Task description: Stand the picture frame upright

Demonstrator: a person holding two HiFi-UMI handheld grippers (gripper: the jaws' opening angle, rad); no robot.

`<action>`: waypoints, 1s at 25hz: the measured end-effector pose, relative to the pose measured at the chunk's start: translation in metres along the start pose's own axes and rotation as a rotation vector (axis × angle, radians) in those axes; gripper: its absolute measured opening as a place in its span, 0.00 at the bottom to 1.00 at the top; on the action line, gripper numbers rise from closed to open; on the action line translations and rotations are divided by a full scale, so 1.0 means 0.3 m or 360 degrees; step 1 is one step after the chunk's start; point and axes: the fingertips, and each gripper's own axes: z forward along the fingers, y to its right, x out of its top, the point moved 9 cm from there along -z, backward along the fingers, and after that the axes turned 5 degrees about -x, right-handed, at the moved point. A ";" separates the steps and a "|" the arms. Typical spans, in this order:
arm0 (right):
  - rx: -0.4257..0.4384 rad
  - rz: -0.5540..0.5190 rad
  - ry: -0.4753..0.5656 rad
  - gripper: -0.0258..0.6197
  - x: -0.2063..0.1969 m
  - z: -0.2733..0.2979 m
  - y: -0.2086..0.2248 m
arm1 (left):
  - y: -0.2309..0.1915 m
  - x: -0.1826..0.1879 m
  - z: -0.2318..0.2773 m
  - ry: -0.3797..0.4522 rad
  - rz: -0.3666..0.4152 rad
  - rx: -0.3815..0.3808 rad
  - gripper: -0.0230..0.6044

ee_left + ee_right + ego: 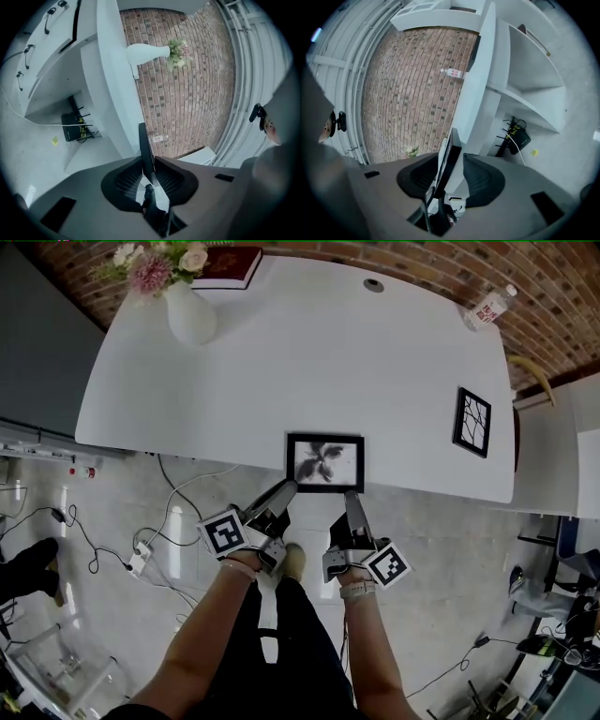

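Table top (pixel 309 362): middle bare, open passage.
Far left corner: vase (pixel 190 315), book (pixel 230 266).
Right side: small frame (pixel 472 422) upright; bottle (pixel 489 306) at far edge.
Near edge: picture frame (pixel 324 462) occupies it.

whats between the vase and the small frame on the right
Nothing: in the head view the table is bare between the vase and the small frame. The other frame is off that line, at the front edge.
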 end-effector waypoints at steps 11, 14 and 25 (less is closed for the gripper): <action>0.0012 0.0119 0.0055 0.20 -0.021 0.009 -0.011 | 0.007 -0.069 -0.058 0.0068 -0.0145 -0.0040 0.16; 0.0035 0.0091 0.0053 0.18 -0.023 0.003 -0.017 | 0.006 -0.069 -0.064 0.0067 -0.0139 -0.0049 0.16; 0.0223 -0.0061 -0.0041 0.15 -0.027 0.010 -0.110 | 0.033 -0.069 -0.120 -0.0034 0.0017 -0.0038 0.27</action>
